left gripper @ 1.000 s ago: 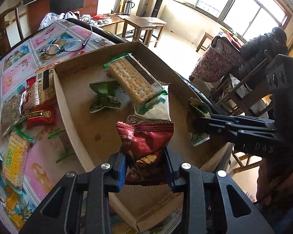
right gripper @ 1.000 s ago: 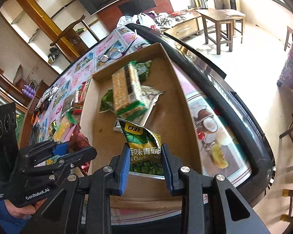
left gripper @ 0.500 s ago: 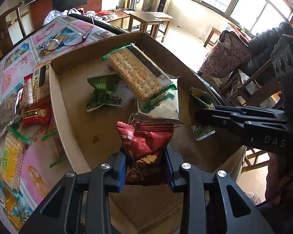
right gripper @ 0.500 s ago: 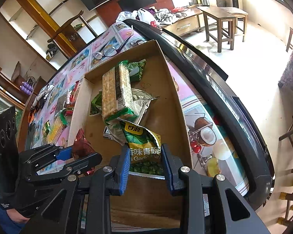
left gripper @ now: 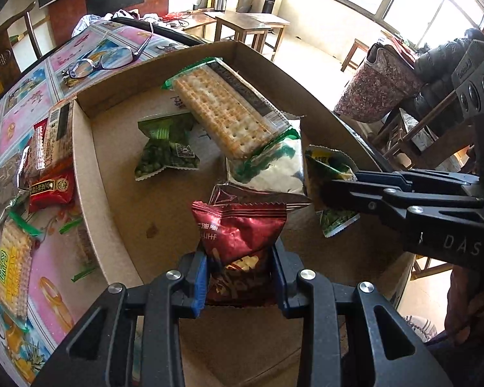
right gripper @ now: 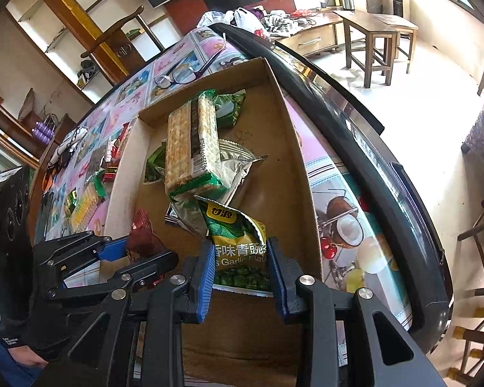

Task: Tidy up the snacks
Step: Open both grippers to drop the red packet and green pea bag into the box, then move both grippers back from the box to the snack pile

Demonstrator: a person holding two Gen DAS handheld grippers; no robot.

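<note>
Your left gripper (left gripper: pixel 240 279) is clenched on a dark red snack packet (left gripper: pixel 238 235), held above the near end of the cardboard box (left gripper: pixel 87 167). Your right gripper (right gripper: pixel 241 271) grips a green garlic pea packet (right gripper: pixel 238 245) just beside it, over the same box. Inside lie a cracker pack (left gripper: pixel 222 113), a small green pea bag (left gripper: pixel 164 151) and a white-green pouch (left gripper: pixel 271 167). More snacks (left gripper: pixel 48 161) and eyeglasses (left gripper: pixel 109 59) rest on the patterned tablecloth (left gripper: pixel 25 96).
</note>
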